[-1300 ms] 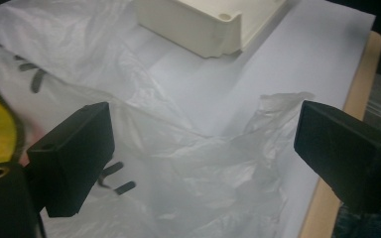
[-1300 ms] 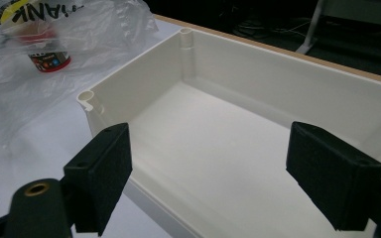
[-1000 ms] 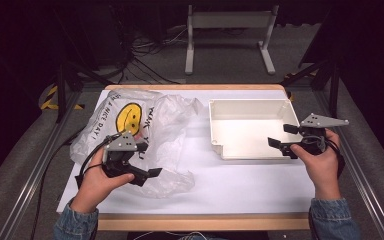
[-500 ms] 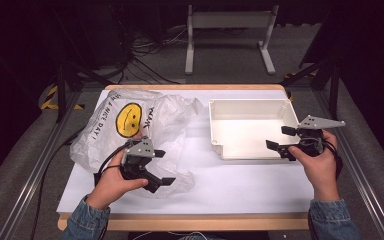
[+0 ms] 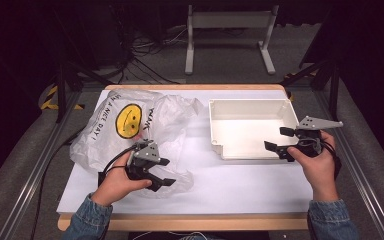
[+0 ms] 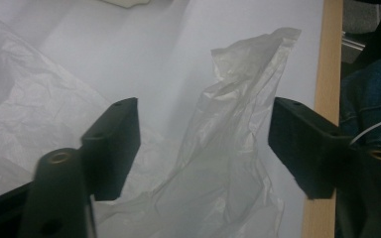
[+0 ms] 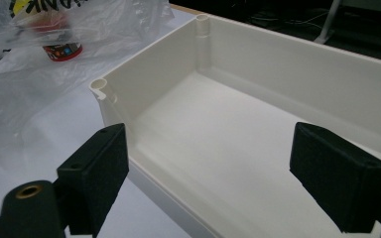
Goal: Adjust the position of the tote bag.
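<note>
1. The plastic bag (image 5: 130, 132) lies crumpled on the left part of the white table (image 5: 240, 182). It is thin and see-through, with a yellow smiley face and some letters printed on it.
2. A loose flap of the bag (image 6: 228, 144) sticks up near the front edge of the table, just in front of the person.
3. The left gripper (image 5: 164, 172) sits low over that flap. In the left gripper view (image 6: 204, 148) the flap stands between the two black jaws.
4. The jaws of the left gripper have just been closing, but they are apart from each other – the pads do not press on the plastic.
5. Inside the bag, in the right gripper view, there is a small pot with a red bottom (image 7: 54, 39), blurry behind the plastic.
6. To the right of the bag stands a white tray (image 5: 219, 120) with high walls. Bag and tray are near each other, but I cannot tell if they touch.
7. The right gripper (image 5: 278, 140) hangs at the tray's right front corner, pointing left over it.
8. Its jaws are spread wide – in the right gripper view (image 7: 228, 171) the tray's floor shows between them, and they pinch nothing.
</note>
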Demonstrator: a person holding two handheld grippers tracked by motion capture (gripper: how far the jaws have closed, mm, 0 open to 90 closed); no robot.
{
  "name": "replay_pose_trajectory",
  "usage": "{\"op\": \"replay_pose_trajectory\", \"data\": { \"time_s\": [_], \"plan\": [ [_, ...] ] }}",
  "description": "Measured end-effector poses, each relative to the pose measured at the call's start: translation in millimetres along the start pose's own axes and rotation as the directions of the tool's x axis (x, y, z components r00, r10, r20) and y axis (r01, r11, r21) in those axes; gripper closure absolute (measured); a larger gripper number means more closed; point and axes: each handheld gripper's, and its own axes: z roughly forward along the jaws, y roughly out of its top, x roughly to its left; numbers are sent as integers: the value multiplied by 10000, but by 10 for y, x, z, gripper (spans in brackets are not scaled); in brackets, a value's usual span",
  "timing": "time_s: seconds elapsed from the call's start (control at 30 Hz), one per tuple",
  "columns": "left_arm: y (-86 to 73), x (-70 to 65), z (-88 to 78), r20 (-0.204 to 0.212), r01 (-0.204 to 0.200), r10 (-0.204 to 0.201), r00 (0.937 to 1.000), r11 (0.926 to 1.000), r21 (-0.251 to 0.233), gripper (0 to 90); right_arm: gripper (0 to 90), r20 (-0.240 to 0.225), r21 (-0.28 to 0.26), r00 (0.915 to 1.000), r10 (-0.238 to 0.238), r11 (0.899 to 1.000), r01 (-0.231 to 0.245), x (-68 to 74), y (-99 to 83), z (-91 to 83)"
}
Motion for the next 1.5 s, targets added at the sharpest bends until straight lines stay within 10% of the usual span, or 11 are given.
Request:
{"op": "replay_pose_trajectory", "data": {
  "time_s": [0.13, 0.3, 0.8, 1.03, 1.5],
  "plan": [
    [-2, -14, -32, 41, -138, 137, 9999, 9995, 273, 726, 155, -90, 55, 9999, -68, 10000, 68, 16, 7, 29],
    [-12, -23, -113, 177, -176, 170, 9997, 9994, 292, 876, 154, -181, 70, 9998, -110, 9999, 112, 43, 18, 68],
    [-125, -27, -464, -317, 217, -226, 9992, 9994, -266, 889, 94, -1421, -740, 9890, -423, 9967, 320, 290, 284, 389],
    [-241, -50, -619, -625, 436, -466, 9970, 9979, -478, 887, 41, -1866, -843, 9741, -1277, 9899, 1137, 524, 592, 806],
    [-401, -60, -756, -657, 797, -823, 9944, 9959, -418, 882, 27, -1873, -382, 9765, -1070, 9941, 1016, 670, 860, 1552]
  ]
}}
